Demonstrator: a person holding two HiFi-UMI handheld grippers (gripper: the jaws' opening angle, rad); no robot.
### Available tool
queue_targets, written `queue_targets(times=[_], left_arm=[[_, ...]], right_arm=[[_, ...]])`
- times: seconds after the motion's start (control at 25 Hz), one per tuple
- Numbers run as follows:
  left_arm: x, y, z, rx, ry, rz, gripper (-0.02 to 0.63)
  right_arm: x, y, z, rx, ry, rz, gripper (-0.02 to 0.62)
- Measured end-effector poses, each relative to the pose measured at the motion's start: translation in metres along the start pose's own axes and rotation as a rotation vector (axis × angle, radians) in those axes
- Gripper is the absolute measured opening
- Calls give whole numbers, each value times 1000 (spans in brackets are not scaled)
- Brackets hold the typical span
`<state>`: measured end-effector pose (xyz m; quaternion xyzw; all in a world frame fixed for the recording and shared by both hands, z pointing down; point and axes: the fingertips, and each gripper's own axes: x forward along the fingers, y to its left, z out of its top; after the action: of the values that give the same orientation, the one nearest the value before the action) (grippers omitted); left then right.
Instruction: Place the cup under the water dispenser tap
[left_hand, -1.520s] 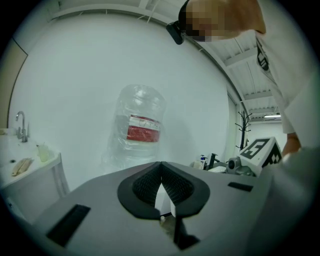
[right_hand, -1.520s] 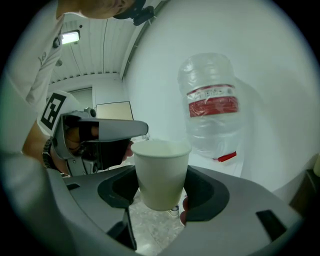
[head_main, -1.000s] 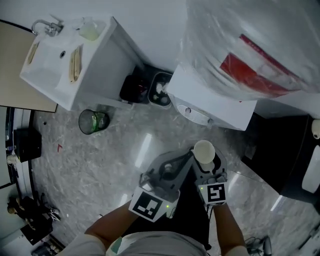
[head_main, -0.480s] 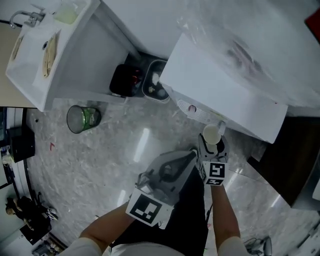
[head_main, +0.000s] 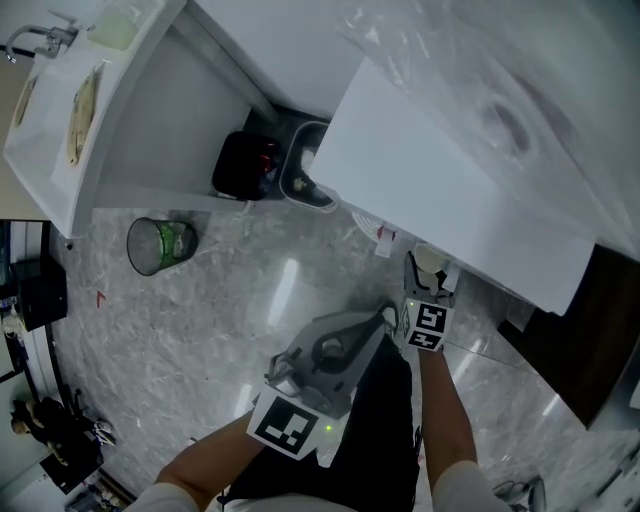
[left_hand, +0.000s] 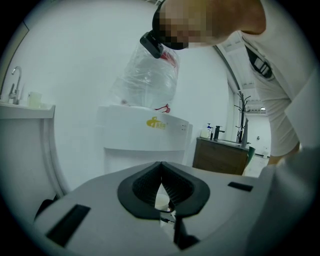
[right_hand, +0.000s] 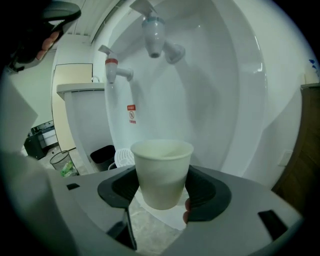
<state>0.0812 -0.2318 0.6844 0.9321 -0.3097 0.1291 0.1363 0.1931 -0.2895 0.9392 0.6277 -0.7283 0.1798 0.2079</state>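
From the head view, your right gripper (head_main: 428, 282) reaches in under the front overhang of the white water dispenser (head_main: 450, 170) and carries the paper cup (head_main: 429, 260) upright at its tip. Your left gripper (head_main: 383, 320) hangs just beside it, lower in the picture, over the marbled floor (head_main: 230, 310). Off to the left stand a mesh waste bin (head_main: 160, 243) and a white sink unit (head_main: 70, 110), with a black bin (head_main: 245, 165) tucked between the sink unit and the dispenser.

In the left gripper view, your jaws are pressed together with nothing between their ribbed pads (left_hand: 172, 187). They face the dispenser front, which has a clear water bottle (left_hand: 147, 80) on top and a wooden cabinet (left_hand: 220, 155) to its right.

In the right gripper view, your jaws stand wide and clasp the cup on both sides around its lower half, its rim level. The cup sits inside the dispenser's recess, below the blue tap (right_hand: 152, 32). The red tap (right_hand: 112, 70) is up and to the left.
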Motion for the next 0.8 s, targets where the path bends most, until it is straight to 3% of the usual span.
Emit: queue_targets(times=[0.24, 0.8], left_arm=[[-6, 5, -4, 1, 14, 7, 5], [-30, -2, 21, -13, 6, 19, 5]], right_arm=[[9, -3, -11, 16, 30, -36, 282], [-17, -1, -7, 32, 161, 17, 325]])
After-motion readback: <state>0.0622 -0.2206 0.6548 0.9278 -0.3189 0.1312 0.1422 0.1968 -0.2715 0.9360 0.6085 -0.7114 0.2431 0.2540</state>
